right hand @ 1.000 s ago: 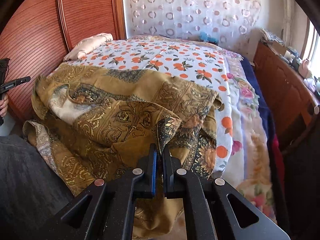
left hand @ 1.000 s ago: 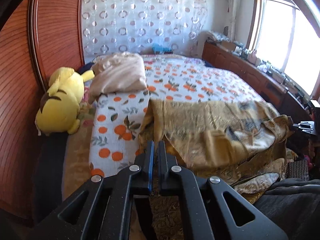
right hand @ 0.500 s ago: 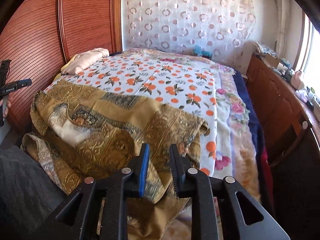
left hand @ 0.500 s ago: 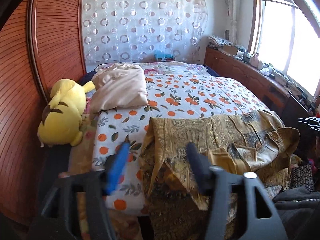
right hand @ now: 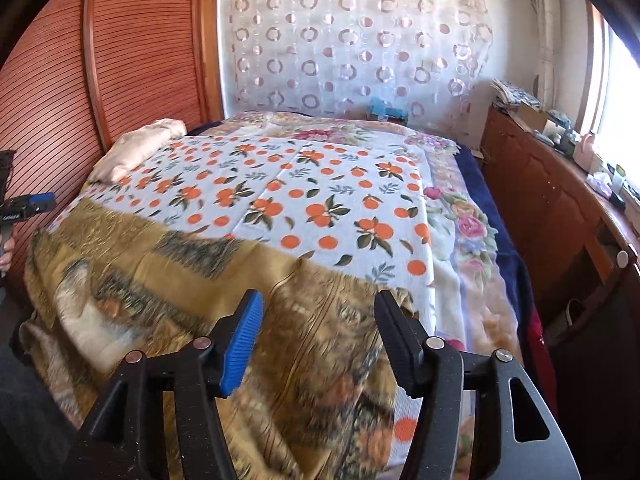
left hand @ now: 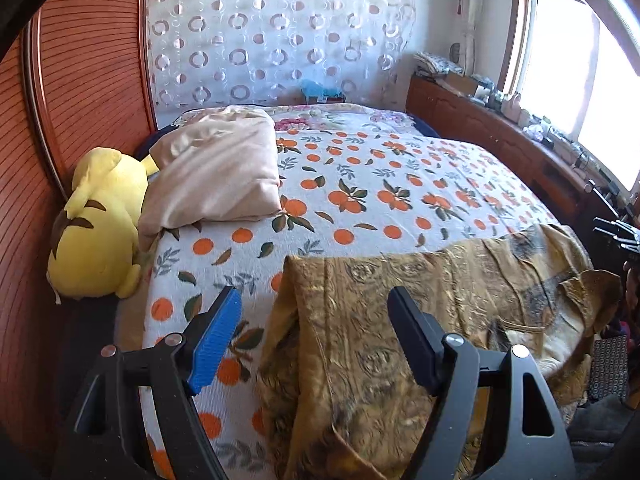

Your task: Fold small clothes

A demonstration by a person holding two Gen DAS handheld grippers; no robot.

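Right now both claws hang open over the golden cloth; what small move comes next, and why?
Probably shift the left claw onto the golden patterned garment's near left corner and grip it. Both claws have just been opening, neither holds anything, and the garment lies rumpled at the bed's edge.

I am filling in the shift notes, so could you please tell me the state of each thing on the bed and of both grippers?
Gold patterned garment: released, spread rumpled at the bed's near edge.
Left gripper: open, jaws just opened.
Right gripper: open, jaws just opened.
Beige folded cloth: folded, resting on the bed.
Yellow plush toy: lying against the headboard.
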